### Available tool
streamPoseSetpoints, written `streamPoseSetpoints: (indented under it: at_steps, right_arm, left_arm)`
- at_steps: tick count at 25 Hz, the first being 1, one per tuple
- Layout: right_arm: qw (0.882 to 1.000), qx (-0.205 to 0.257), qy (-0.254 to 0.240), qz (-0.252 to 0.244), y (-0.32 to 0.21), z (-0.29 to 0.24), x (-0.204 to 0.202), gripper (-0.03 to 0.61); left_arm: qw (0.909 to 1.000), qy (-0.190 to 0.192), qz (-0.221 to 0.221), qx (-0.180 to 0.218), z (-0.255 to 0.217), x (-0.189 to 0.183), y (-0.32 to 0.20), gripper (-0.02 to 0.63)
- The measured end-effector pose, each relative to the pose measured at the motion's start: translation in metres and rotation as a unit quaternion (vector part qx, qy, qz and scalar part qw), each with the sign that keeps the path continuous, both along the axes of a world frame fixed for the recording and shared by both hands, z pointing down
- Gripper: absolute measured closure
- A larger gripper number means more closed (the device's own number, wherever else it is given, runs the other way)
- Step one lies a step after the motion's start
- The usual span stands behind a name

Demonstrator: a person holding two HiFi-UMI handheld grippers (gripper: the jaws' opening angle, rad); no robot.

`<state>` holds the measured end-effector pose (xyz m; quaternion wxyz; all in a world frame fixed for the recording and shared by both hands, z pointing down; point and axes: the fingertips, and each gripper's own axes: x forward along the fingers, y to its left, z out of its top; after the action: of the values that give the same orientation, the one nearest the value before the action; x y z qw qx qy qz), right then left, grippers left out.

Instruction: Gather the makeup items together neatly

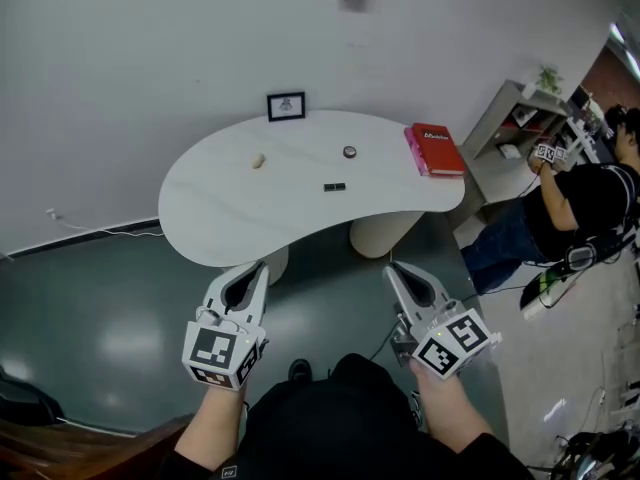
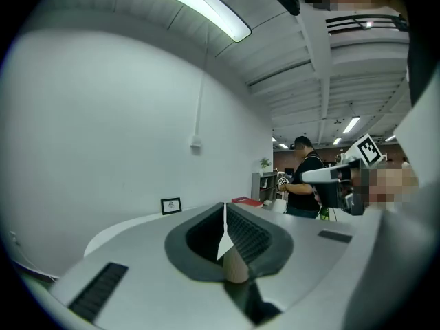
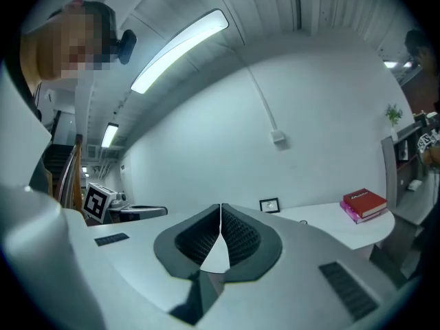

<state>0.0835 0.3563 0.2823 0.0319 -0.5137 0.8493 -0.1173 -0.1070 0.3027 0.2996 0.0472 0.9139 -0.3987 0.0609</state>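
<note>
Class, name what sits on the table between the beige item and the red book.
In the head view, a small round dark item lies between them.

Left gripper point(image 1: 257, 272) and right gripper point(image 1: 394, 271) held short of the white surface point(image 1: 200, 208), fingers together. Well beyond left fingers: beige item point(image 1: 258, 160). Ahead, between both pairs: black item point(image 1: 334, 187), round item point(image 1: 349, 152). Beyond right fingers: red book point(image 1: 437, 149).

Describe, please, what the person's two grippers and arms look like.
Both the left gripper and right gripper have pale grey bodies tapering to two jaws lined with dark ribbed pads. Each carries a white cube printed with black square markers. The person wears a black top; the forearms are uncovered.
</note>
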Motion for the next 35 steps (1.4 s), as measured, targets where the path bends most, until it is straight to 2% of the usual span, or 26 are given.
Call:
streamPoseSetpoints:
  at_steps: [6,13,21,28,35]
  right_arm:
    - [1.000,0.002,-0.005,-0.013,-0.035,0.000,-0.004,0.543]
    - [0.999,0.001,-0.024,-0.031,-0.082,0.012,0.010,0.543]
    - [0.998,-0.002,-0.042,-0.041,-0.165,0.025,0.070,0.543]
    - [0.996,-0.009,-0.046,-0.077,-0.249,0.027,0.114,0.543]
    - [0.992,-0.021,-0.042,-0.114,-0.304,0.043,0.131,0.543]
  left_arm:
    - [0.9999,-0.006,-0.008,-0.006,0.006,-0.002,-0.030,0.592]
    - [0.9994,-0.016,-0.025,-0.018,0.020,0.009,-0.071,0.592]
    - [0.9985,-0.032,-0.037,-0.024,0.027,0.064,-0.148,0.592]
    - [0.9958,-0.041,-0.074,-0.035,0.027,0.103,-0.223,0.592]
    - [0.9919,-0.051,-0.111,-0.036,0.034,0.119,-0.262,0.592]
